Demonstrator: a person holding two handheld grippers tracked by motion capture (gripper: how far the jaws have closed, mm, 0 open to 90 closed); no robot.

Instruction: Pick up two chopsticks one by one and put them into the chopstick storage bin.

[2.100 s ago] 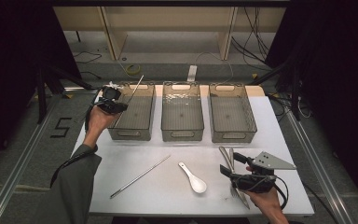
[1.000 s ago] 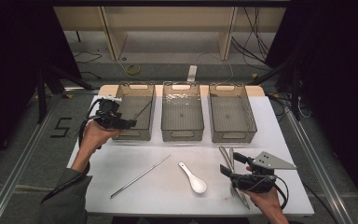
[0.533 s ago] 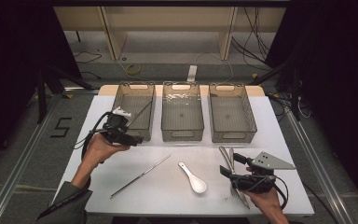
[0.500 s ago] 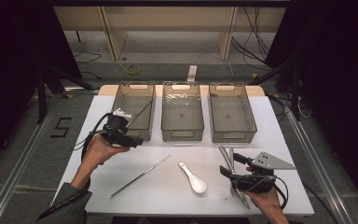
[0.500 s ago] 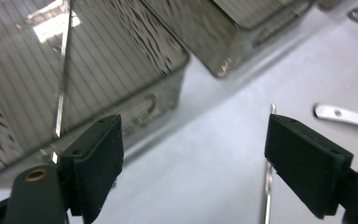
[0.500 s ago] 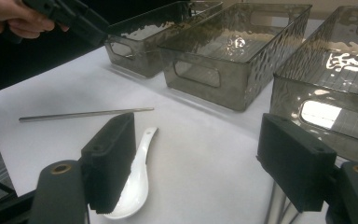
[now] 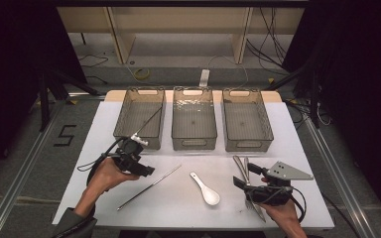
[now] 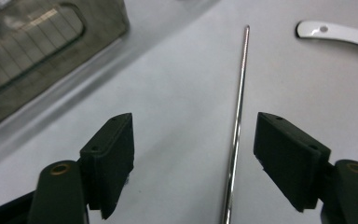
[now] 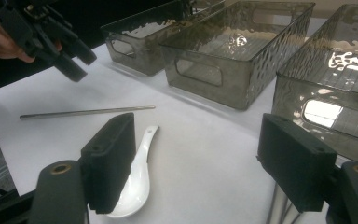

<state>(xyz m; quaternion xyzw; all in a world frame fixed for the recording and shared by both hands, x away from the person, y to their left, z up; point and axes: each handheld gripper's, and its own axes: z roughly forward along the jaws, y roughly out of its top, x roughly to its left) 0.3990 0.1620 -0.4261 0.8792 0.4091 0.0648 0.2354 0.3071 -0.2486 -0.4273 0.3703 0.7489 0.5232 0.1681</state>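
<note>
My left gripper [image 7: 144, 170] hangs over the white desk [image 7: 297, 148] near its left edge, just in front of the left bin [image 7: 140, 119]; its jaws stand wide, having just narrowed a little, and the metal chopstick [image 8: 237, 126] lies flat on the desk between them, touched by neither pad. My right gripper [image 7: 239, 182] sits near the front right corner, jaws wide and holding nothing, over metal cutlery [image 7: 242, 166] I cannot identify, with the white ceramic spoon [image 7: 204, 188] just to its left.

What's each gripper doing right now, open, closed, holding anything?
Left gripper: open, jaws just closing a little, astride the metal chopstick on the table, not gripping it.
Right gripper: open, holding nothing.
</note>
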